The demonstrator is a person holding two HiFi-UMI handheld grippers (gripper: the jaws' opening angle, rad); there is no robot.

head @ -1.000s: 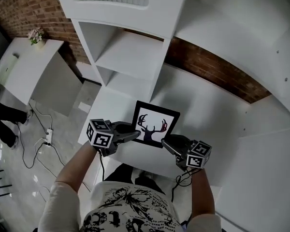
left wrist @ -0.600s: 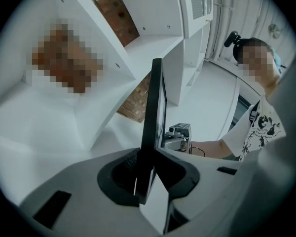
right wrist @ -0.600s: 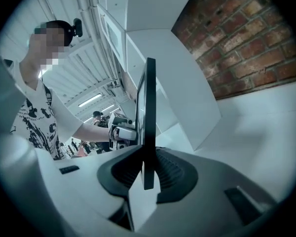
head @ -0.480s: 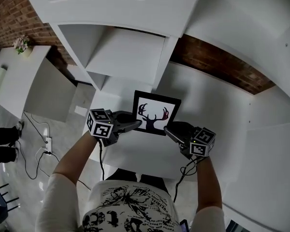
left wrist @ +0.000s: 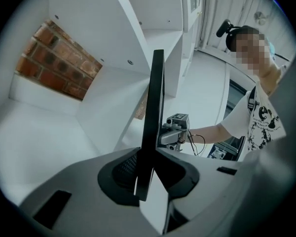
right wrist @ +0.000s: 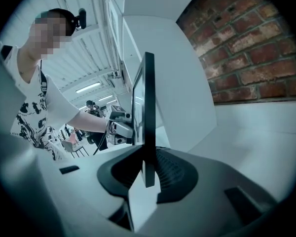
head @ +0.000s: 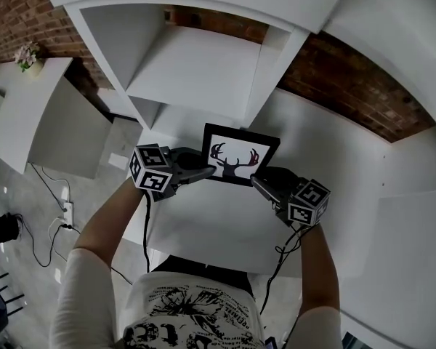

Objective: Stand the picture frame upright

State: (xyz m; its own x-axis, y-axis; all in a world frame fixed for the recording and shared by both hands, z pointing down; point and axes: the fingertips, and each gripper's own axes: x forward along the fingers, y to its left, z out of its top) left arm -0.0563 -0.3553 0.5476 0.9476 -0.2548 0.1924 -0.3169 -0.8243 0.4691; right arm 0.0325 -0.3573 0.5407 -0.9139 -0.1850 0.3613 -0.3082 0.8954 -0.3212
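The picture frame (head: pixel 240 155) is black with a deer-antler print on white. It hangs over the white table (head: pixel 211 231), held by its two side edges. My left gripper (head: pixel 207 171) grips the left edge and its jaws are closing on it. My right gripper (head: pixel 258 182) is shut on the right edge. In the left gripper view the frame (left wrist: pixel 155 107) stands edge-on between the jaws of the left gripper (left wrist: pixel 147 181), with the right gripper (left wrist: pixel 175 132) beyond it. The right gripper view shows the frame (right wrist: pixel 148 112) edge-on in the right gripper (right wrist: pixel 147 174), the left gripper (right wrist: pixel 119 125) behind.
A white shelf unit (head: pixel 196 71) with open compartments stands right behind the frame. A brick wall (head: pixel 349 86) runs along the back right. A low white cabinet (head: pixel 29 115) with a small flower pot (head: pixel 25 53) is at the left. Cables (head: pixel 58 217) lie on the floor.
Both grippers have carried the frame a little farther from the person, toward the shelf unit. The head view has tipped, so the shelf now fills more of the top.
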